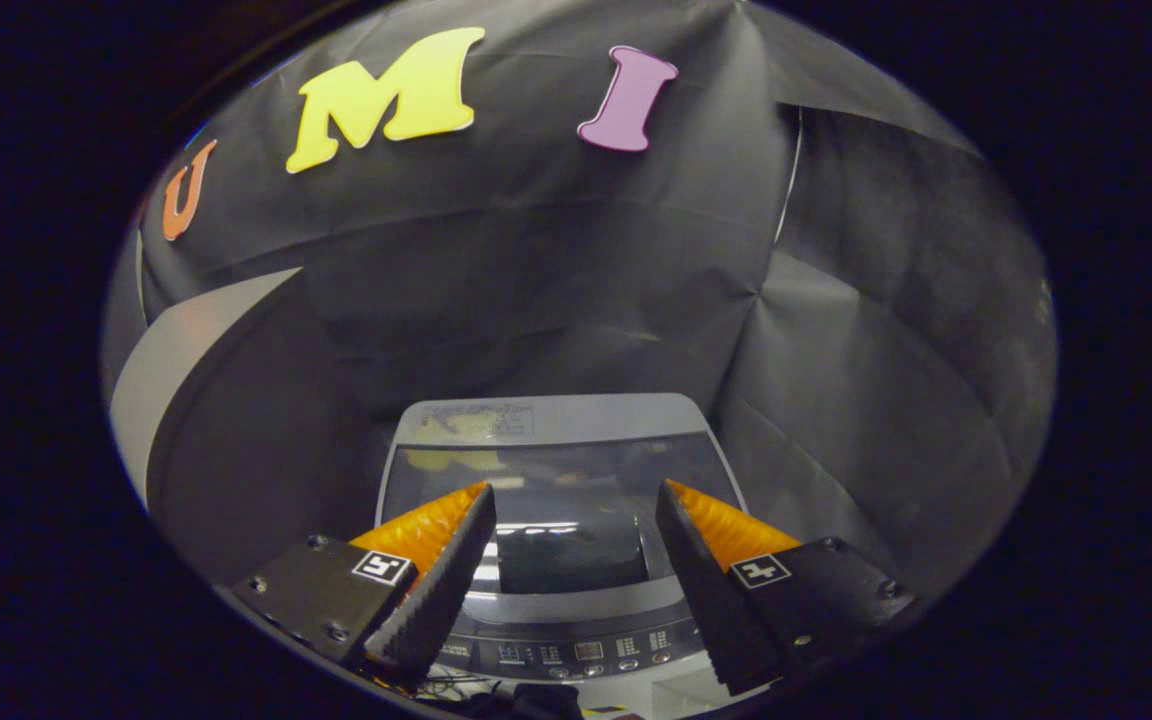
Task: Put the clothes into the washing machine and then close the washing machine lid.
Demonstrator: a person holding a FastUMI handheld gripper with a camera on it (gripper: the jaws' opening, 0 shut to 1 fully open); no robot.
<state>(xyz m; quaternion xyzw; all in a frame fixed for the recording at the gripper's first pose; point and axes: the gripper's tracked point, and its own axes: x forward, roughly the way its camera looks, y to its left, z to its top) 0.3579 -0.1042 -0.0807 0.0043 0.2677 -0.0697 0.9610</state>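
Tongs (576, 490) spread wide apart, both fingers (436, 590) empty, angled forward and slightly downward.

The gripper view looks forward and downward from above the front of a grey top-loading washing machine (566, 560) with a dark glass lid (561, 500). The gripper (574, 495) frames the lid, one finger at 7 o'clock, the other at 5 o'clock, spread apart with nothing between them. The machine's control panel (576, 652) lies nearest at 6 o'clock; the black cloth wall (536, 280) rises behind toward 12 o'clock.
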